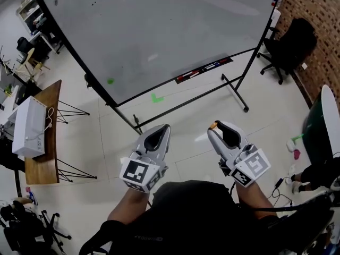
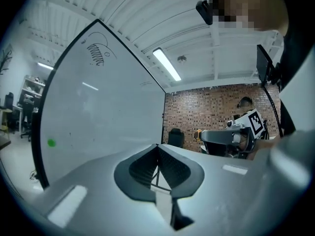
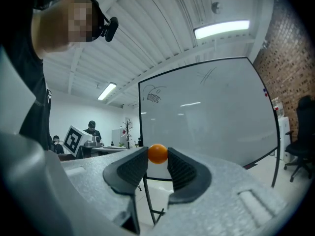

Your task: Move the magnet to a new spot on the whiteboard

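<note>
A round orange magnet (image 3: 157, 154) sits pinched at the tips of my right gripper (image 3: 157, 156); in the head view it shows as an orange speck (image 1: 213, 125) at that gripper's (image 1: 214, 127) front end. The whiteboard (image 1: 159, 31) stands ahead on a wheeled frame, well beyond both grippers. A green magnet (image 1: 110, 81) sticks low on its left part, also seen in the left gripper view (image 2: 50, 142). My left gripper (image 1: 166, 127) is held beside the right one, jaws together and empty (image 2: 157, 149).
Markers lie in the whiteboard tray (image 1: 204, 69). A wooden table (image 1: 42, 137) with a white box (image 1: 29, 126) stands at the left. Black office chairs (image 1: 287, 47) and a brick wall (image 1: 319, 20) are at the right. A green tape mark (image 1: 156, 97) lies on the floor.
</note>
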`<state>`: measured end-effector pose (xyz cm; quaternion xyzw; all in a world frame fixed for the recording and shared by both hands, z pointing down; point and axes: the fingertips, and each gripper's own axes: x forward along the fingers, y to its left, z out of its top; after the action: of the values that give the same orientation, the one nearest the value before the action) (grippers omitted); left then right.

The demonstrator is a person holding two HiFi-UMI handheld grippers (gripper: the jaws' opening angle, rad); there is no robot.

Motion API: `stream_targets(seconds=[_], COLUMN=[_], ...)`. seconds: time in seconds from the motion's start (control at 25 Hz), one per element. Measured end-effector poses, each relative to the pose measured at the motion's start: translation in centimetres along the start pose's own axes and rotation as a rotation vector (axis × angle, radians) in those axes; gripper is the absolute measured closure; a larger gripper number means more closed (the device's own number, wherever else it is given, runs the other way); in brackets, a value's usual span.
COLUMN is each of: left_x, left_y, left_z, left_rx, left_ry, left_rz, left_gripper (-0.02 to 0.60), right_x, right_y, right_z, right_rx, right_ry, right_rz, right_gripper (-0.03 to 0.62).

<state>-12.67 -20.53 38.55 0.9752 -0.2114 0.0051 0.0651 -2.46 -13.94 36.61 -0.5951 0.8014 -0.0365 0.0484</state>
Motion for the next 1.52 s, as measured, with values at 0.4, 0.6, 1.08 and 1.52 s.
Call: stream_targets(seconds=[0.4,0.6,1.08,1.52], left_x=[12.7,18.0,30.8,44.8], left_y=[-13.1,-18.0,-22.4,-19.9], left_z=[-0.5,-0.7,-3.0,-0.3], left_rx=[0.016,0.068,0.072,0.041], left_ry=[0.008,0.023,0.059,0.009], left_rz=[-0.102,-0.200,-0.360,-0.322], left_gripper=[0.566,0.567,0.568,0.567], right_x=[-11.9,-16.8,-20.4,-16.1], right_y=[-12.0,-16.9,-28.4,-41.8], right_z=[2.1,3.3,2.3,6.1], right_rx=[-0.016,-0.004,0.033,-0.033], right_ry=[-0.012,-0.047,-0.063,-0.004], right_rz=[-0.108,-0.202,-0.375,-0.343], right_gripper=[0.484,0.484,0.484,0.484])
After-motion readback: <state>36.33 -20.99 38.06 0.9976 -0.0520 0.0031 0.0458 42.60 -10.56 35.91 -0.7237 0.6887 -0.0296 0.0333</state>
